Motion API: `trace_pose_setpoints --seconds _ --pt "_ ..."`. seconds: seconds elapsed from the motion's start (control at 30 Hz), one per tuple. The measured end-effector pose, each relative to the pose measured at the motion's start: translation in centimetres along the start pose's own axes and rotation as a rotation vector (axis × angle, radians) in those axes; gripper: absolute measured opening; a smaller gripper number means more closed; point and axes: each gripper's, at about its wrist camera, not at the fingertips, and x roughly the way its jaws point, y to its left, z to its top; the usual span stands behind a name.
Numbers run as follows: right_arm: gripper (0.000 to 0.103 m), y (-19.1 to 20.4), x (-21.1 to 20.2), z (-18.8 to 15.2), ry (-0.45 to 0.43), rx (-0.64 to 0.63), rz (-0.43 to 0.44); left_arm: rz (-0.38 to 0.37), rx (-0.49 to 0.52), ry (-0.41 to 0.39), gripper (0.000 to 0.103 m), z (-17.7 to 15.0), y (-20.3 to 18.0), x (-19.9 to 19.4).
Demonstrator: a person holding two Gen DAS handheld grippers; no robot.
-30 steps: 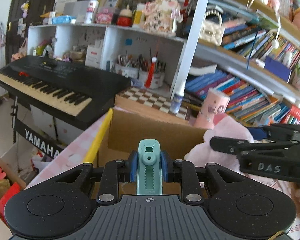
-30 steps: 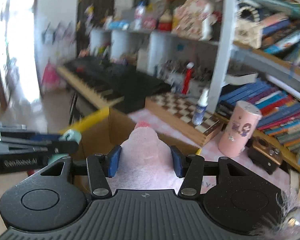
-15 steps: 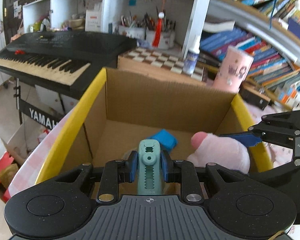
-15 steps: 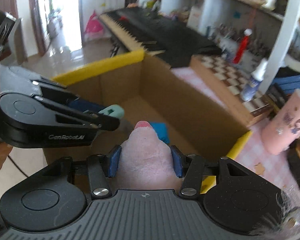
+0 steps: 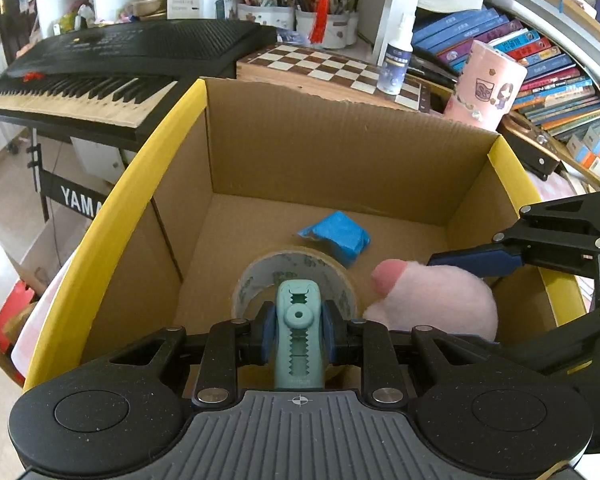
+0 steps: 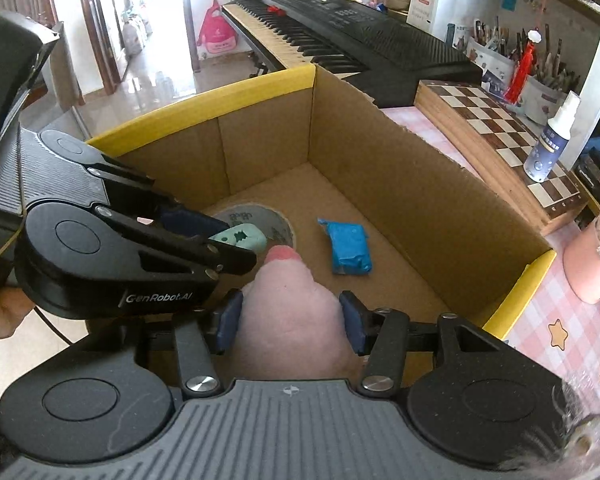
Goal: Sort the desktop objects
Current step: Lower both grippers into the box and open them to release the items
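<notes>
Left wrist view: a black keyboard stands at the upper left, beyond a cardboard box with yellow-taped rims, open at the top. Behind the box lie a chessboard, a white spray bottle standing on it, and a pink cylinder beside rows of books.

Inside the box, on its floor, a roll of tape lies flat, with a crumpled blue packet just beyond it.

Right gripper is clamped on a pink plush toy, both pads pressing its sides; the toy sits over the box's near right part, above the floor. Whether it touches the floor cannot be told.

Left gripper is closed tight on a small teal clip, held over the tape roll inside the box. Contact between clip and roll cannot be confirmed.
</notes>
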Motion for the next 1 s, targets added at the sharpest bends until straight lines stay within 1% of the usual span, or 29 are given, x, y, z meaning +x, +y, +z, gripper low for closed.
trace_pose_setpoints --seconds 0.1,0.17,0.27,0.4,0.5,0.6,0.67,0.73,0.8,0.9,1.0 --pt "0.051 0.0 0.0 -0.1 0.000 0.005 -0.003 -0.007 -0.009 -0.016 0.024 -0.1 0.1 -0.2" --pt "0.052 0.0 0.0 0.0 -0.001 0.005 -0.007 -0.012 -0.019 -0.029 0.026 0.0 0.2 -0.5" --pt "0.054 0.1 -0.3 0.2 -0.005 0.013 -0.030 -0.027 -0.042 -0.059 0.027 0.1 0.5 -1.5" --pt "0.055 -0.2 -1.6 0.3 -0.049 0.077 -0.043 -0.027 -0.046 -0.115 0.028 0.1 0.7 -3.2" --pt "0.055 -0.3 -3.2 0.3 -0.097 0.131 -0.062 -0.034 -0.045 -0.160 0.029 -0.1 0.8 -4.8" --pt "0.057 0.0 -4.9 0.1 -0.154 0.175 -0.106 -0.043 -0.032 -0.204 0.030 -0.5 0.9 -6.4" --pt "0.061 0.3 -6.3 -0.2 -0.192 0.213 -0.143 -0.048 -0.025 -0.229 0.030 -0.8 0.9 -7.4" --pt "0.063 0.9 -7.8 -0.6 -0.239 0.247 -0.180 -0.051 -0.021 -0.254 0.030 -1.2 0.9 -8.5" --pt "0.064 1.7 -9.2 -1.1 -0.290 0.277 -0.229 -0.048 -0.018 -0.282 0.033 -1.7 1.1 -9.6" --pt "0.065 2.6 -10.9 -1.9 -0.350 0.329 -0.303 -0.034 -0.018 -0.326 0.043 -2.3 1.4 -11.0" --pt "0.065 3.4 -12.1 -3.1 -0.397 0.408 -0.367 -0.037 -0.025 -0.360 0.043 -3.0 1.9 -12.2"
